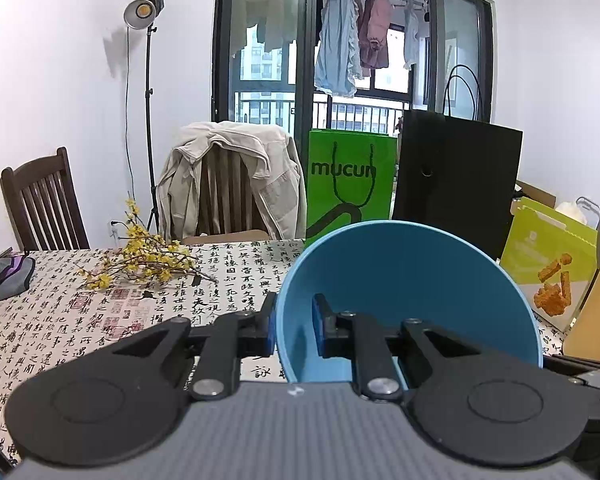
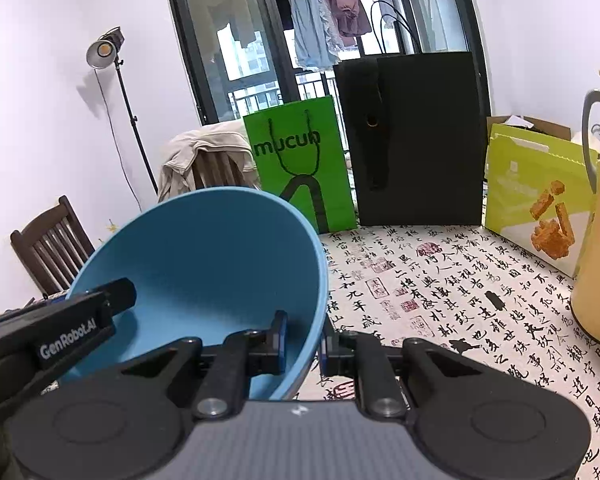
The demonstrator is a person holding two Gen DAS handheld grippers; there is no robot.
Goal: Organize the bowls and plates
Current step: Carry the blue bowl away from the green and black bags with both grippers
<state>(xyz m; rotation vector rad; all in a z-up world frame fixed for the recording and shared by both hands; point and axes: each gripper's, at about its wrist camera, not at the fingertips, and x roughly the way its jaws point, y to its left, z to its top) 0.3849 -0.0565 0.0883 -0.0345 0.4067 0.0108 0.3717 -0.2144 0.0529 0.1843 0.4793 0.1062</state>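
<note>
1. Calligraphy-printed cloth covers the counter (image 2: 460, 300), with shopping bags standing at its far edge before a dark balcony door
2. Both grippers share one blue bowl (image 1: 404, 280), carried tilted above the counter with its opening facing the cameras
3. Left gripper (image 1: 294, 326) has its jaws clamped on the bowl's wall at 9 o'clock; right gripper (image 2: 303, 340) has its jaws clamped on the wall at 3 o'clock
4. Neither hand is nearer; I judge the coming set-down needs both to travel together
5. Readable writing: "mucun" on the green bag (image 2: 300, 160); "GenRobot.AI" on the left gripper's body in the right wrist view
</note>
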